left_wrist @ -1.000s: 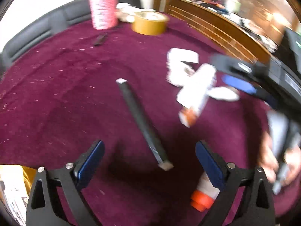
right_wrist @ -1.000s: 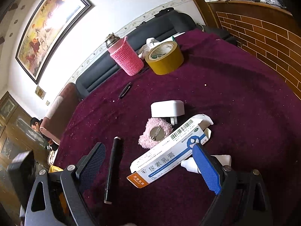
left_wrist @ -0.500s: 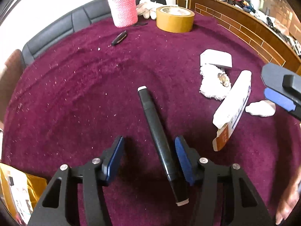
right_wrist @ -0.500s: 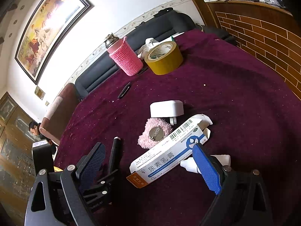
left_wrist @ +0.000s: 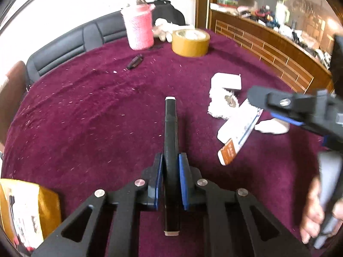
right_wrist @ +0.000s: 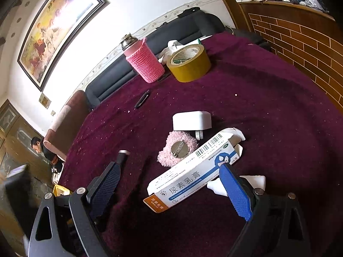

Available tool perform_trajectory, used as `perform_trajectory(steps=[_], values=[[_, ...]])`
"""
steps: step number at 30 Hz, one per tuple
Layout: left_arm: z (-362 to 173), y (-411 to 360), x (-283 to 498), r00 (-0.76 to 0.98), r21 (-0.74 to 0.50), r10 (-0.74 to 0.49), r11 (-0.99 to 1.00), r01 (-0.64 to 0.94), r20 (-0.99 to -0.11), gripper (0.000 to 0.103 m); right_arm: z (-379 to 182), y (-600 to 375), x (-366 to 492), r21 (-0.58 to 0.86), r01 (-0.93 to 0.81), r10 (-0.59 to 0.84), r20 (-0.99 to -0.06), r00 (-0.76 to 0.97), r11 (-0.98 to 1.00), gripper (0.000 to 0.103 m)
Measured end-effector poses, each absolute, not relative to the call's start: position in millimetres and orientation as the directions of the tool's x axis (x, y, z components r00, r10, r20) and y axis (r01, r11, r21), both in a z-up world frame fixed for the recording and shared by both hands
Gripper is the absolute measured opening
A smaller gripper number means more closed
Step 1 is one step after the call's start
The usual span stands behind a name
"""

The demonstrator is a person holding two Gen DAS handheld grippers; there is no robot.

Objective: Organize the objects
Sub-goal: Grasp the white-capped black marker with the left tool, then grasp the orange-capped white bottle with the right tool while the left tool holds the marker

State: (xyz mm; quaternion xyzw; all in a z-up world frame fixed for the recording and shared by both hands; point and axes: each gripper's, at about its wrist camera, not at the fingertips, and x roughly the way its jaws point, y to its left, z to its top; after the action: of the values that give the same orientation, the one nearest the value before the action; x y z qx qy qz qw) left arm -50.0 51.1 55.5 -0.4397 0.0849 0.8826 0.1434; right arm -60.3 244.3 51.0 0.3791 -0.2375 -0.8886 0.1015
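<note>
My left gripper [left_wrist: 170, 162] is shut on a long black marker [left_wrist: 170, 132] with white ends, which points away over the maroon table [left_wrist: 85, 117]. The marker tip shows in the right wrist view [right_wrist: 122, 156]. My right gripper [right_wrist: 171, 184] is open and empty, hovering over a white and blue ointment box [right_wrist: 193, 173]. The box also shows in the left wrist view [left_wrist: 238, 133]. Beside the box lie a pink fuzzy brooch [right_wrist: 178, 147], a white charger plug [right_wrist: 191, 121] and a white tube [right_wrist: 216, 187], partly hidden by my right finger.
At the far side stand a pink knitted bottle [right_wrist: 144, 61], a yellow tape roll [right_wrist: 189, 63] and a small black clip [right_wrist: 142, 99]. A yellow bag [left_wrist: 25, 209] sits at the near left edge. A wooden brick-pattern counter [right_wrist: 300, 34] runs along the right.
My left gripper has closed from wide open onto the black marker and lined up with it. The right gripper has stayed open over the ointment box.
</note>
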Motion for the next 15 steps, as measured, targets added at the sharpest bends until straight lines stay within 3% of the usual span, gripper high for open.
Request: perform_trajectory(steps=[15], values=[[113, -92, 97, -0.714, -0.147, 0.181, -0.983, -0.111, -0.677, 0.014, 51, 202, -48, 0.361, 0.138, -0.355, -0.652, -0.67, -0.922, 0.096]])
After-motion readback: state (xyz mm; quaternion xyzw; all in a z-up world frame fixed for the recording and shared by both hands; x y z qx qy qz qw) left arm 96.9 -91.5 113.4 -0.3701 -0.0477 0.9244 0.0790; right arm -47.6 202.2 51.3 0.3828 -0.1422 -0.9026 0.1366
